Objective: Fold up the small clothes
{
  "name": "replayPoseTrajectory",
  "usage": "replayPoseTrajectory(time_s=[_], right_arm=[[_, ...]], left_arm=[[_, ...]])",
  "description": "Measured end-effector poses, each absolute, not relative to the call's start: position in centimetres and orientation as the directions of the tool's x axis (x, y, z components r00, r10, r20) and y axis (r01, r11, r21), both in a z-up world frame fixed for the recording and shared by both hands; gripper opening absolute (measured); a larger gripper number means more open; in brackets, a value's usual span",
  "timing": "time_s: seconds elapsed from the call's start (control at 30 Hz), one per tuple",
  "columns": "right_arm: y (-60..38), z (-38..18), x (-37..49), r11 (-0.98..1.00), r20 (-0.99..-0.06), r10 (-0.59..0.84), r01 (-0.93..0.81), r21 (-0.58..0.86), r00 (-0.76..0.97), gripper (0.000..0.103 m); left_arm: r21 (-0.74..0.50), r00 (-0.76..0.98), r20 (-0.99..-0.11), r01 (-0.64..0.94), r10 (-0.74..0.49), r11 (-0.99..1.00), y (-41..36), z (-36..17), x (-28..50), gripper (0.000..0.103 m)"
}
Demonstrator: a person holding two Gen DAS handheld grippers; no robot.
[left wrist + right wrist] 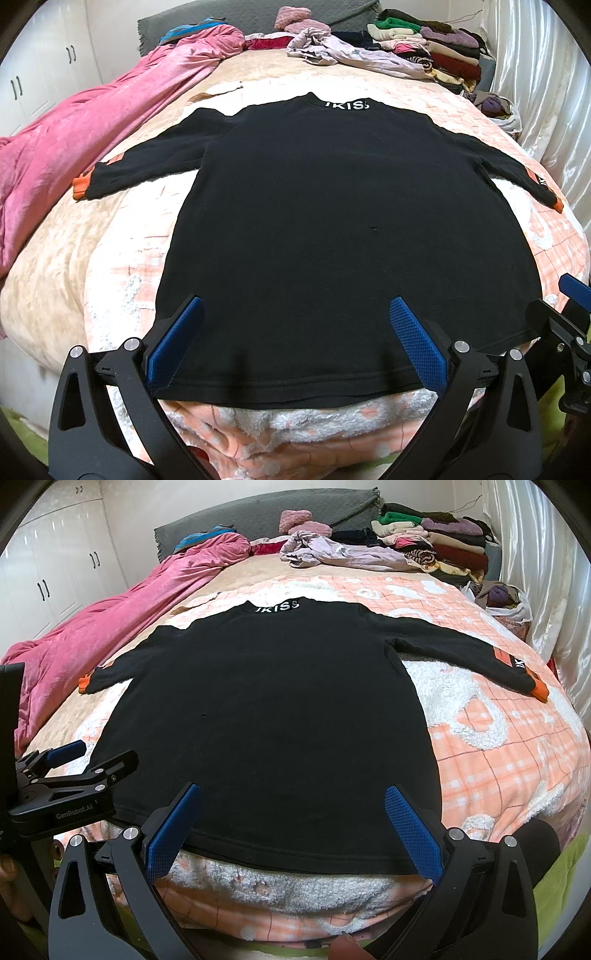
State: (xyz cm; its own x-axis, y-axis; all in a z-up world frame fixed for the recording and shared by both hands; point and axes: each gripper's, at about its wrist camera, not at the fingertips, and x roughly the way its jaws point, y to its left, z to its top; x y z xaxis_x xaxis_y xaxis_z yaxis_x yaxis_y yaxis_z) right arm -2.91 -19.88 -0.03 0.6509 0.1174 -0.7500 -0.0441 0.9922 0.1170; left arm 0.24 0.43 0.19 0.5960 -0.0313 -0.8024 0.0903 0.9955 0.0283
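Observation:
A small black long-sleeved sweater (pixel 314 221) lies flat on the bed, hem toward me, collar with white "IKISS" lettering at the far end. Both sleeves are spread out sideways and end in orange cuffs (pixel 79 186). It also shows in the right wrist view (pixel 266 716). My left gripper (pixel 295 325) is open and empty, its blue pads over the hem's left part. My right gripper (pixel 291 805) is open and empty over the hem's right part. Each gripper shows at the edge of the other's view.
A peach checked fleece blanket (pixel 498 746) covers the bed. A pink quilt (pixel 74 133) lies bunched along the left. Stacks of folded clothes (pixel 436 48) and a crumpled lilac garment (pixel 332 48) sit at the headboard. White wardrobe left, curtain right.

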Motion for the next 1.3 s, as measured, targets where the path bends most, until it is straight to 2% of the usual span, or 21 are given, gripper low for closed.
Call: replayPoseTrajectory(time_s=[0.8, 1.3], right_arm=[[-20.1, 0.8, -1.7, 0.994, -0.740, 0.106, -0.043, 0.104, 0.664, 0.099], [-21.5, 3.2, 2.6, 0.993, -0.703, 0.104, -0.036, 0.111, 0.704, 0.099]], left_arm=[[0.038, 0.587, -0.809, 0.104, -0.031, 0.994, -0.1, 0.1, 1.5, 0.095], [0.025, 0.606, -0.794, 0.117, -0.051, 0.993, -1.0, 2.3, 6.9, 0.095]])
